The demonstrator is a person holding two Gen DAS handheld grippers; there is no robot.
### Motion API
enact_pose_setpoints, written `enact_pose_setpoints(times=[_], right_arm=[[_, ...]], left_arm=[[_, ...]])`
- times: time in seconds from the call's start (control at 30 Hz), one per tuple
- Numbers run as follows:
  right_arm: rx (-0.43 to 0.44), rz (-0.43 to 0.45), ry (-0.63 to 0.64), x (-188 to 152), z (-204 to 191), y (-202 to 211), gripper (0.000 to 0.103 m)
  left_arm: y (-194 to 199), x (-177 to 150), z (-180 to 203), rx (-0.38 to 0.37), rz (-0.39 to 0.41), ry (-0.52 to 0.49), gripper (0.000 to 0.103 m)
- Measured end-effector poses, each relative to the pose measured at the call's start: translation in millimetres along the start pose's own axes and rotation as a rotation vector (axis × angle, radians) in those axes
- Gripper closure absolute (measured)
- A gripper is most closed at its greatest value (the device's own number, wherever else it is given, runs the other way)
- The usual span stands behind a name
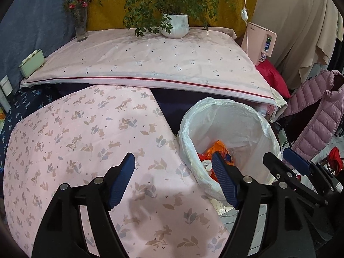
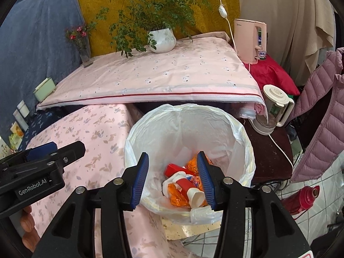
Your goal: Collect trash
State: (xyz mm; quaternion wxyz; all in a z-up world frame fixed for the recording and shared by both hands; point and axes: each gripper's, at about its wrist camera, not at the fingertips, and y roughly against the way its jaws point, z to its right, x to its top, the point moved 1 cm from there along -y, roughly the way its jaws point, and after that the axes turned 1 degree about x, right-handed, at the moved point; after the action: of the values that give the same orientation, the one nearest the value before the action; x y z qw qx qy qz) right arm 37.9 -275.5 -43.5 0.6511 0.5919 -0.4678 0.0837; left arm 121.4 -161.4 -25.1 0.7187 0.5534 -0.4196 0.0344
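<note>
A round bin with a white plastic liner stands on the floor beside a low surface draped in pink rabbit-print cloth. In it lies trash: orange wrappers, red-and-white packaging and a white paper cup. My right gripper hangs open above the bin's mouth with nothing between its pads. It also shows at the right edge of the left wrist view, my right gripper. My left gripper is open and empty over the rabbit-print cloth, its right finger over the bin liner. Orange trash shows behind that finger.
Behind the bin a table under a pink cloth carries a potted plant, a flower vase and a green box. A pink appliance, a blender jug, a pink puffer jacket and a red thermos crowd the right.
</note>
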Motion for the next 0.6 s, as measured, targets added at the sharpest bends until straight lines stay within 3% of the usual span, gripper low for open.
enact_pose_setpoints(times=[0.17,0.6], right_arm=[[-0.030,-0.020,0.017,-12,1,0,0.052],[-0.087,-0.040,0.052,-37,7,4,0.030]], left_arm=[[-2,-15,0,0.005,-0.018,-0.004,0.032],[-6,-49,10,0.040,-0.043,-0.055,0.022]])
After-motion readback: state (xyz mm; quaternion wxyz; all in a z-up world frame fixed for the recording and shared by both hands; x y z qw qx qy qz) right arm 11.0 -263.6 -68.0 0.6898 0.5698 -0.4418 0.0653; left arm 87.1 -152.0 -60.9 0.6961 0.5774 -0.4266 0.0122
